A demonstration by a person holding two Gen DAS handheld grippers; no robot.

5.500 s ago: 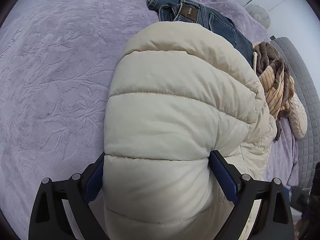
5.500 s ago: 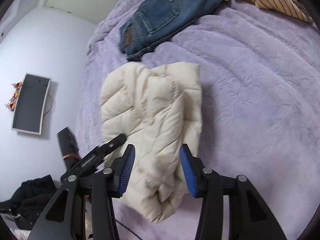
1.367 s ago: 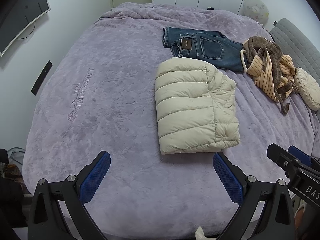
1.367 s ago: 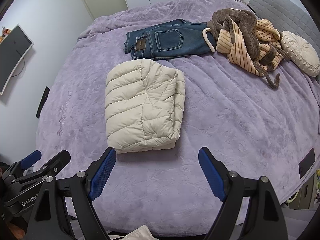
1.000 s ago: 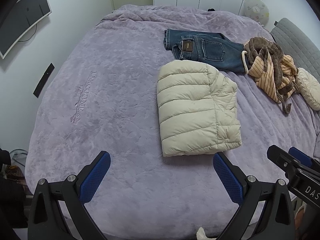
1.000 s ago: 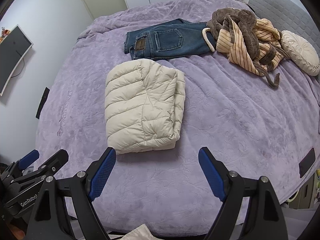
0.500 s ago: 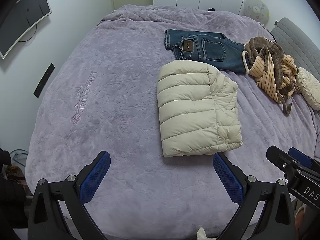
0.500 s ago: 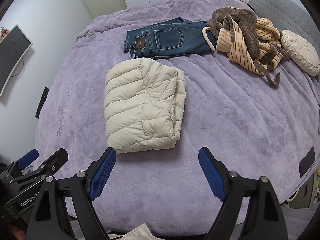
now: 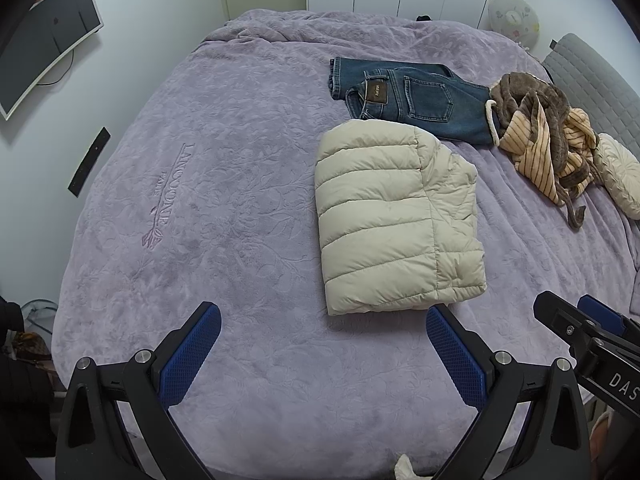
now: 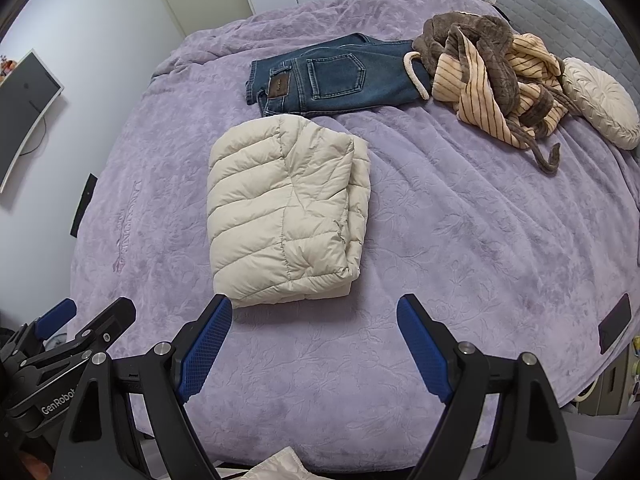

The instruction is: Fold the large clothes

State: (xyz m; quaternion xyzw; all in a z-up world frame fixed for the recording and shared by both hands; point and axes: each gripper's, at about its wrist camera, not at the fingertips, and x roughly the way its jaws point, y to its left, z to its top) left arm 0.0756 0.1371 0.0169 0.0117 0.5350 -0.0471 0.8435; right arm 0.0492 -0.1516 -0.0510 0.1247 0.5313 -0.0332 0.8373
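Observation:
A cream puffer jacket [image 9: 396,220] [image 10: 286,208] lies folded into a compact rectangle on the purple bedspread [image 9: 208,208] [image 10: 460,240]. My left gripper [image 9: 320,320] hovers above the near side of the bed, open, with nothing between its blue pads. My right gripper [image 10: 314,310] hangs beside it, also open and empty, just short of the jacket's near edge. Each gripper shows at the edge of the other's view. Folded blue jeans [image 9: 412,100] [image 10: 336,78] lie beyond the jacket.
A crumpled brown and striped robe [image 9: 540,132] [image 10: 492,76] lies at the far right beside a round cream cushion [image 9: 620,176] [image 10: 600,102]. A grey headboard stands at the right, a monitor [image 9: 44,40] on the left wall, closet doors behind the bed.
In the oldest frames both grippers were shut on the jacket close up. They have since let go and pulled back above the bed's edge. Over the last second nothing has moved.

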